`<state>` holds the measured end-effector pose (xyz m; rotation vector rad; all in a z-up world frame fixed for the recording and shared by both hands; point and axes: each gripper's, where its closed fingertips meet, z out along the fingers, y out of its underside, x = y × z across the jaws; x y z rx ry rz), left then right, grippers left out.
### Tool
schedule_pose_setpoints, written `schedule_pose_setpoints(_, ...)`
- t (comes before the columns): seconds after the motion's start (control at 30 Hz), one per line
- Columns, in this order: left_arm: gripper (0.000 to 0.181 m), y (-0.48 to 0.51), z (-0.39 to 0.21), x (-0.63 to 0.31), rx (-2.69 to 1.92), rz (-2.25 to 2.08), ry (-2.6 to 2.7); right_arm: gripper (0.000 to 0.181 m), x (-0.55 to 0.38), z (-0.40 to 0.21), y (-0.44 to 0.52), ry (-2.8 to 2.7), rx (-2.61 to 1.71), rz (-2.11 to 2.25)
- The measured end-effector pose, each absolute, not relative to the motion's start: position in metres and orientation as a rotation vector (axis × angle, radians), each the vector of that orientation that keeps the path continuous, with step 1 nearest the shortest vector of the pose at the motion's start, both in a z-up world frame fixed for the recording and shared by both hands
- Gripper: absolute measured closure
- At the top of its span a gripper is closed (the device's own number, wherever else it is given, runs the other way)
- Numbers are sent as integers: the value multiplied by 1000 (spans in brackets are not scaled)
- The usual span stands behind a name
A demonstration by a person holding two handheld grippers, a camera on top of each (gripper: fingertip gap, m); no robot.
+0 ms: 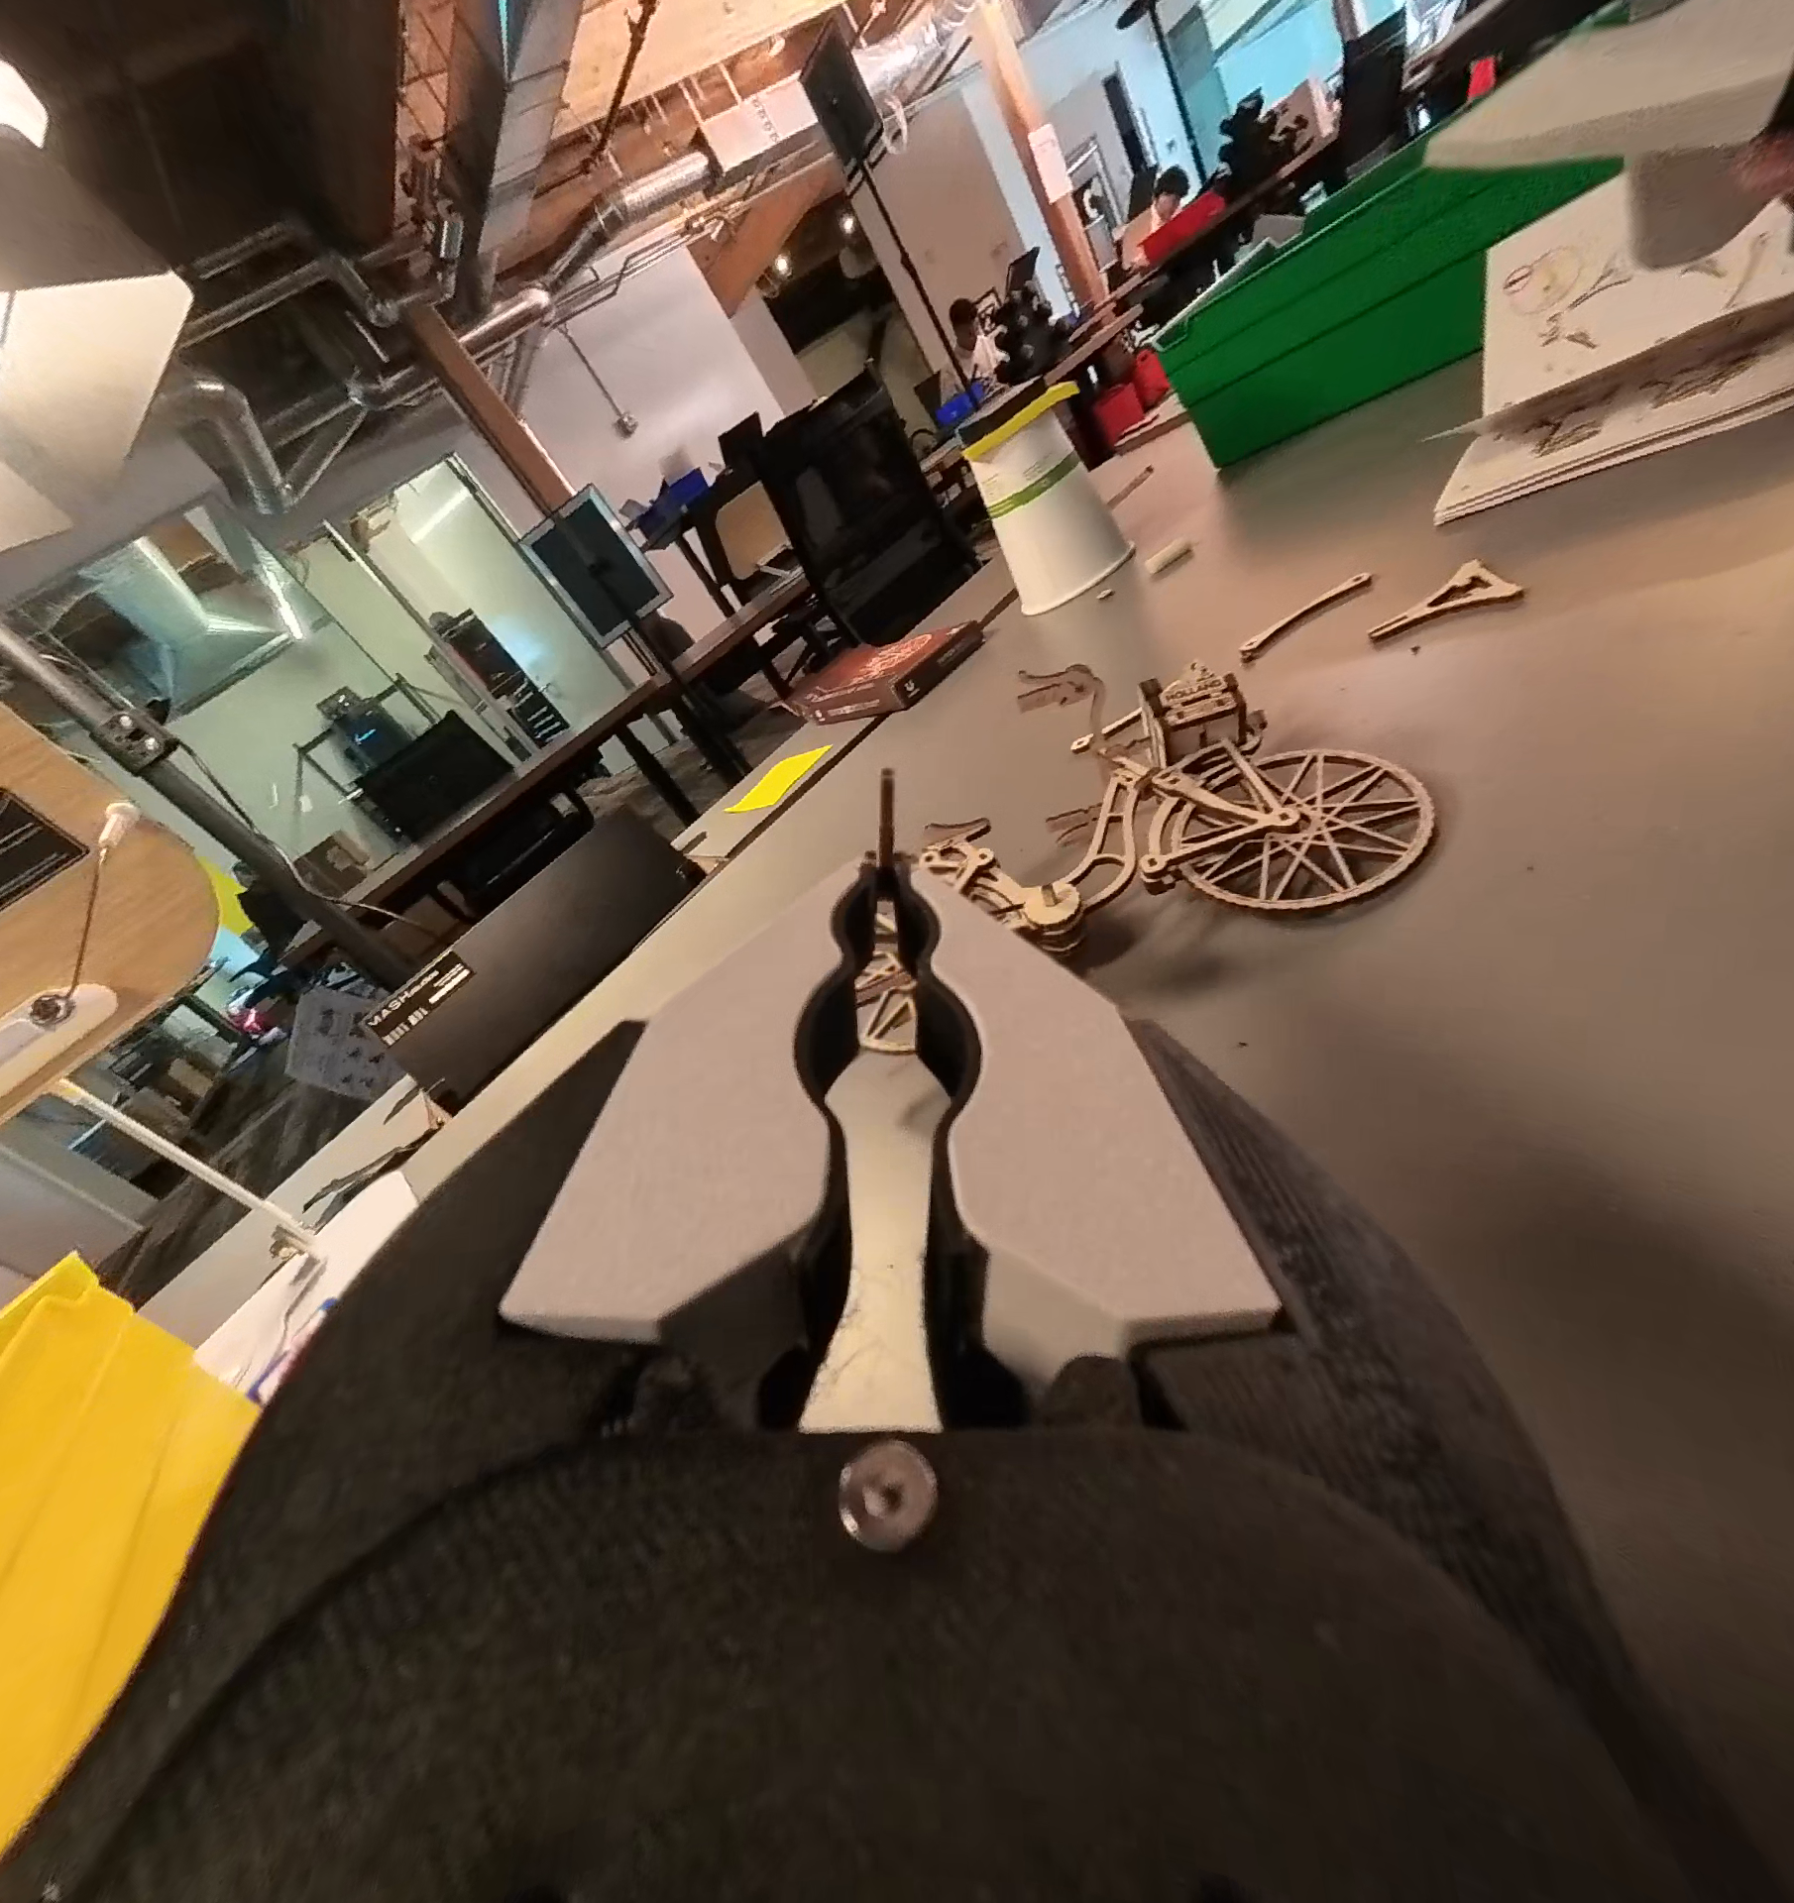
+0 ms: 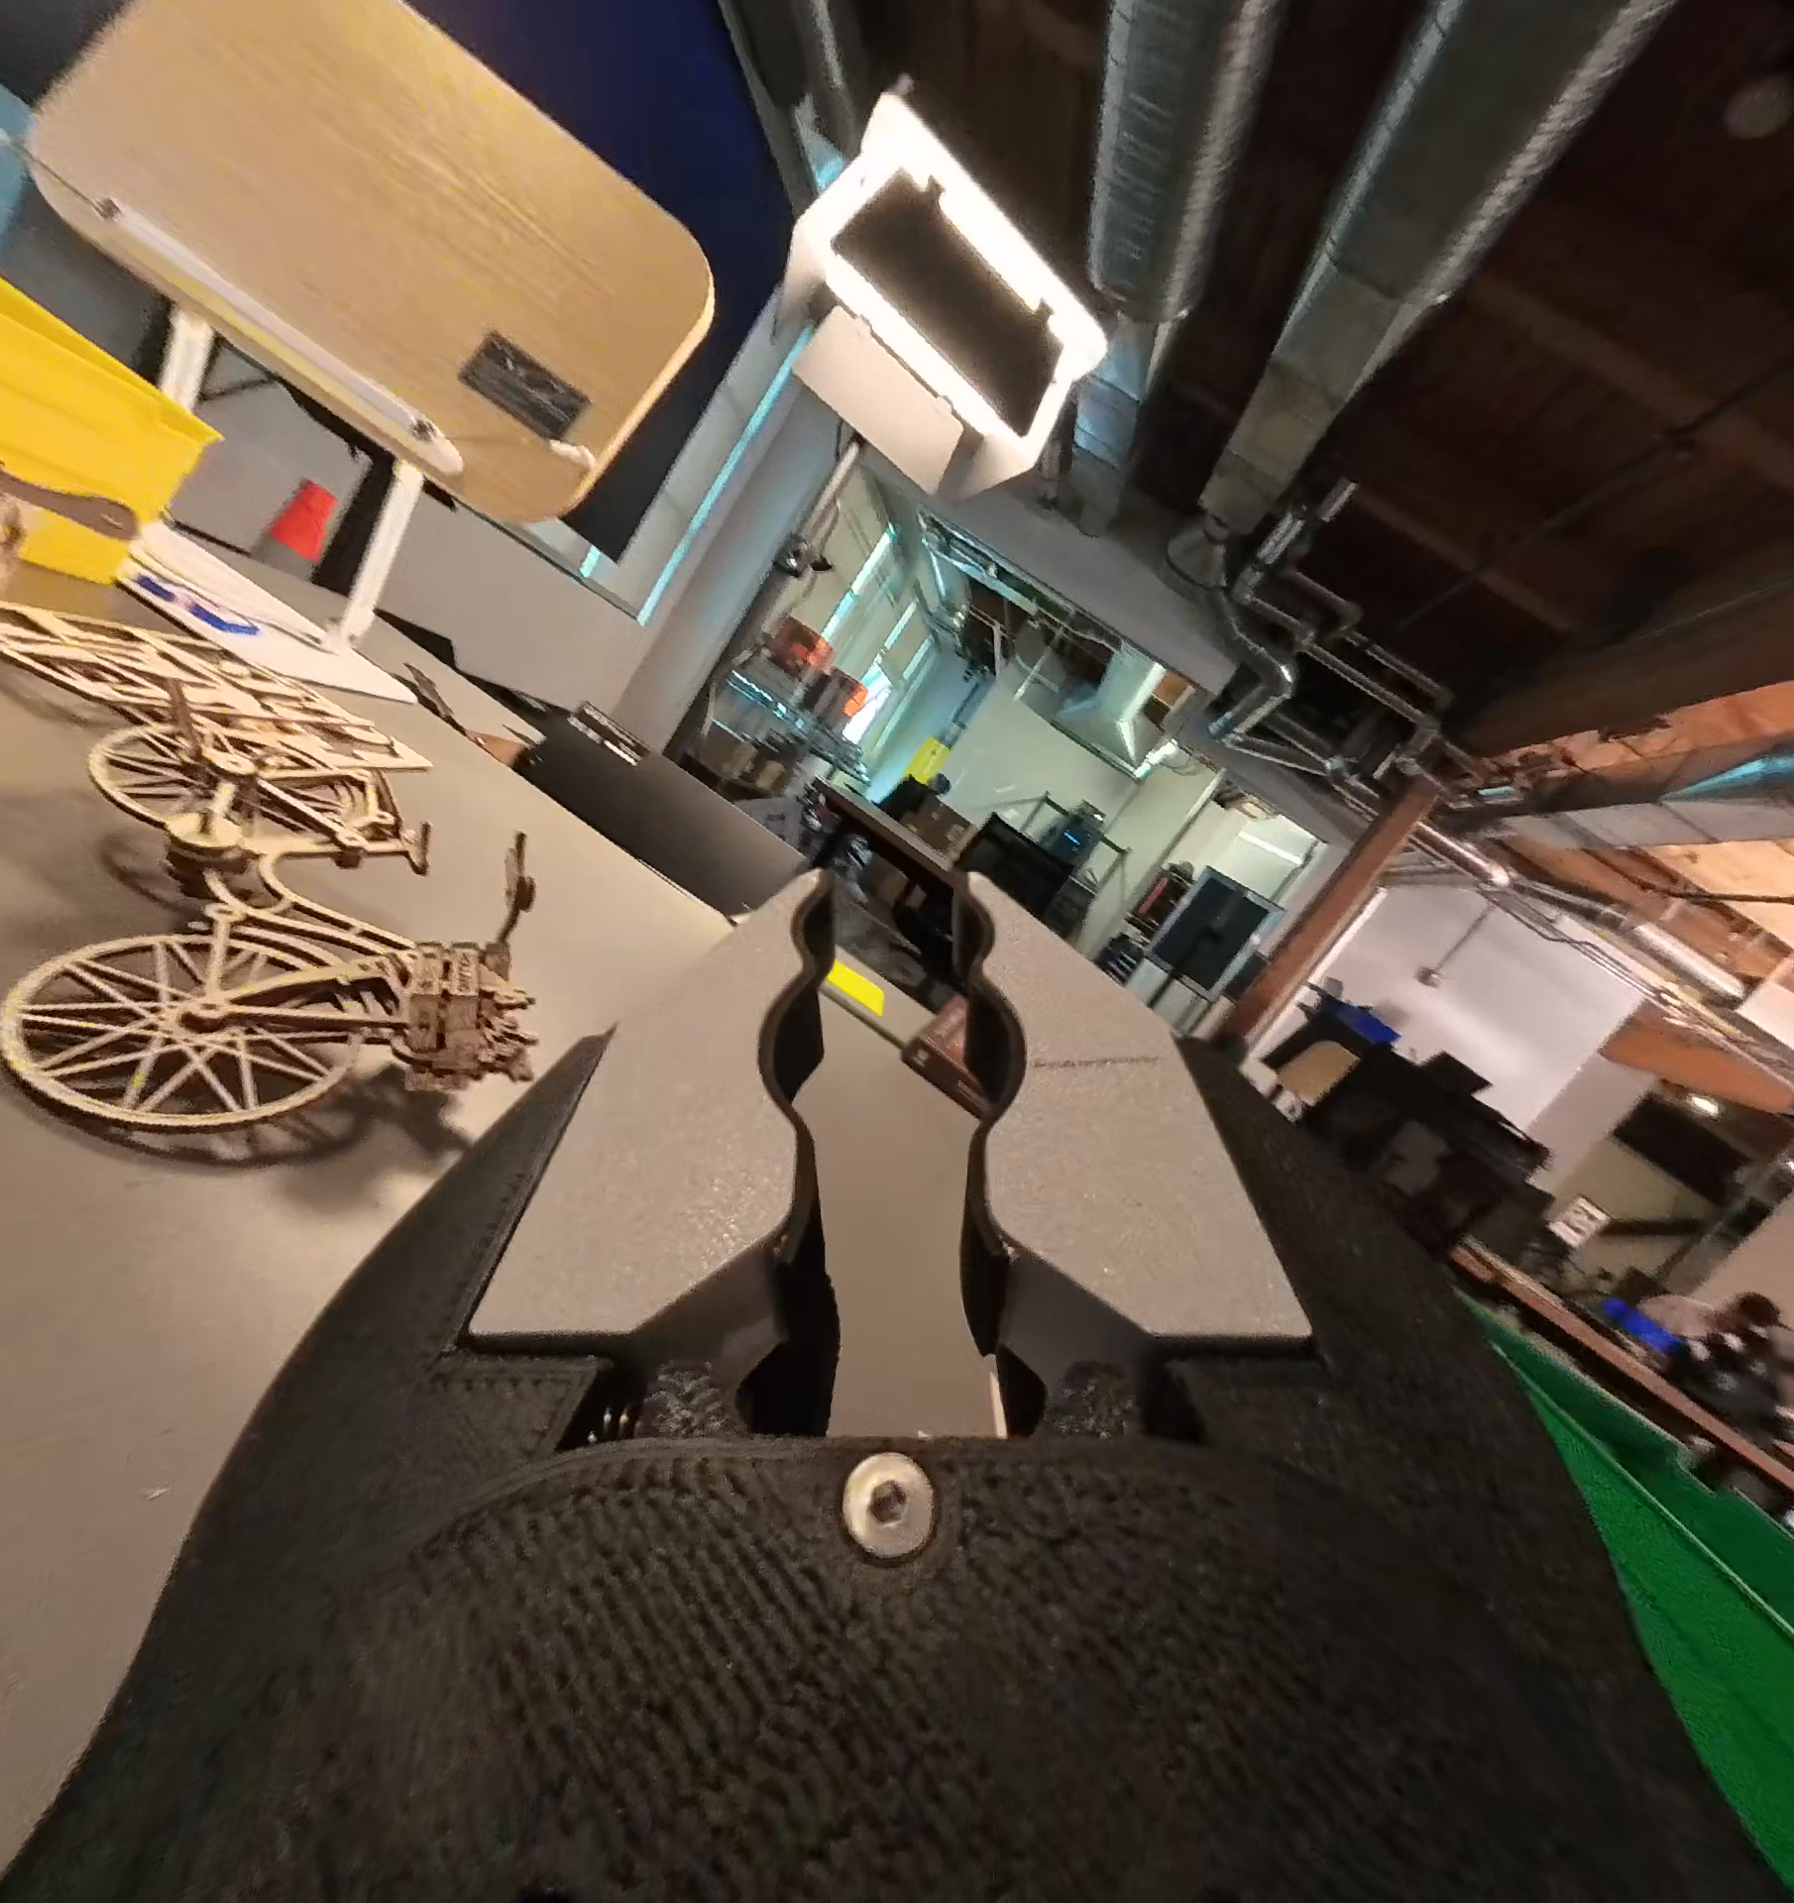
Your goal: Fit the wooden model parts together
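A partly built wooden bicycle model (image 1: 1233,824) lies on its side on the grey table (image 1: 1490,1030), with one spoked wheel (image 1: 1305,834) fitted. My left gripper (image 1: 886,875) is shut on a thin wooden part (image 1: 886,824) seen edge-on; spokes like a wheel's show through the gap between the fingers. It is just left of the model's front end. My right gripper (image 2: 893,896) is open and empty, above the table to the right of the bicycle model (image 2: 254,978). A second spoked wheel (image 2: 182,762) shows past the model's crank.
Two loose wooden parts (image 1: 1387,613) lie beyond the model. An upturned white cup (image 1: 1047,515), a green bin (image 1: 1336,288), stacked cut-out sheets (image 1: 1645,412) and a dark red box (image 1: 883,675) stand farther back. A yellow bin (image 1: 48,1545) is at the near left. A punched wooden sheet (image 2: 203,669) lies behind the model. Some 25 cm of space lies between my two pairs of fingers.
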<state>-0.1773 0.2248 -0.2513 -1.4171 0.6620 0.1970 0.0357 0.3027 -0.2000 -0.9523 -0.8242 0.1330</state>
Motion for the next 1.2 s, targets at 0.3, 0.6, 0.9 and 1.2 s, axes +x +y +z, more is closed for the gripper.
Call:
schedule_pose_setpoints(0.3,180,225,-253,-175,-1417,201,696,166,20,-215,297,-959,-943,84)
schedule_pose_setpoints(0.6,180,206,-293,-181,-1273,811,1372,168,18,-223,302,-966,-998,152)
schedule_pose_setpoints(0.9,176,196,-317,-187,-1194,928,1533,168,14,-228,303,-999,-1015,145)
schedule_pose_setpoints(1.2,165,195,-317,-184,-1199,930,1432,165,18,-229,314,-967,-1054,87)
